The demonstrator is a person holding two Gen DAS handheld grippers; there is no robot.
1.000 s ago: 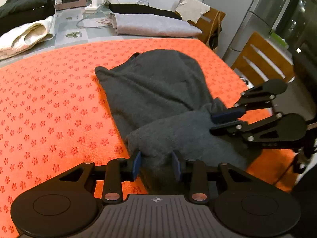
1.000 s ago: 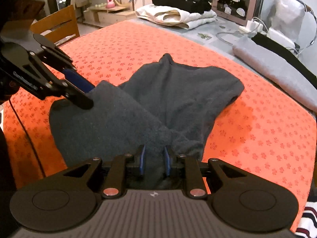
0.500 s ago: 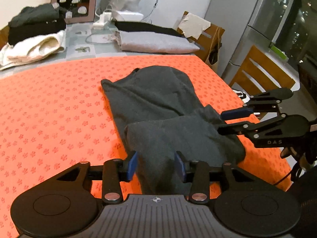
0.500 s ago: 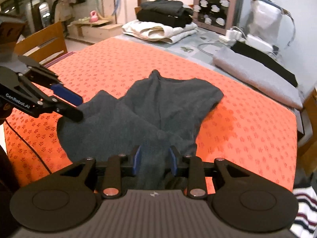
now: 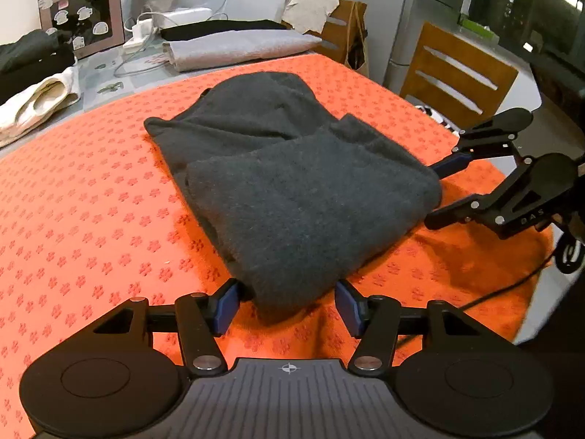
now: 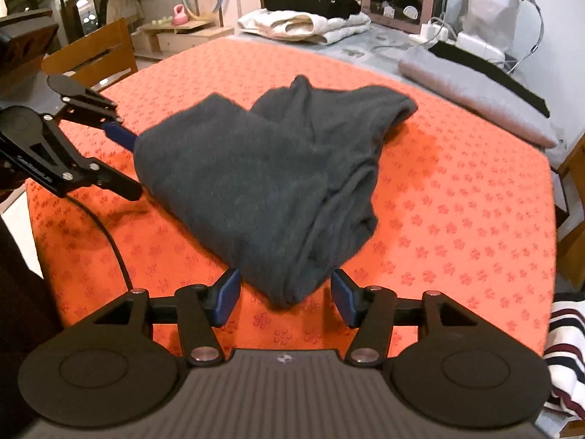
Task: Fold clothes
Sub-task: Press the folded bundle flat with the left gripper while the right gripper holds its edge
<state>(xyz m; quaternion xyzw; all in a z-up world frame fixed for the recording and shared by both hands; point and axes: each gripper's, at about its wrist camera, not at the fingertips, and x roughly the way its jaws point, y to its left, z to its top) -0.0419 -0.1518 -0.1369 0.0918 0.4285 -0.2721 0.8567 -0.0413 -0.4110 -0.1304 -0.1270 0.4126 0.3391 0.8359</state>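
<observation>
Left wrist view: the left gripper (image 5: 289,303) stands part open, its blue pads either side of the near corner of the dark grey fuzzy knit garment (image 5: 292,183), not pressing it. That garment lies folded double on the orange flower-printed tablecloth (image 5: 91,201), long axis running away. Opposite, the right gripper (image 6: 285,300) is opening around its own corner, gripping nothing. Folded clothes (image 6: 310,14) lie beyond.
</observation>
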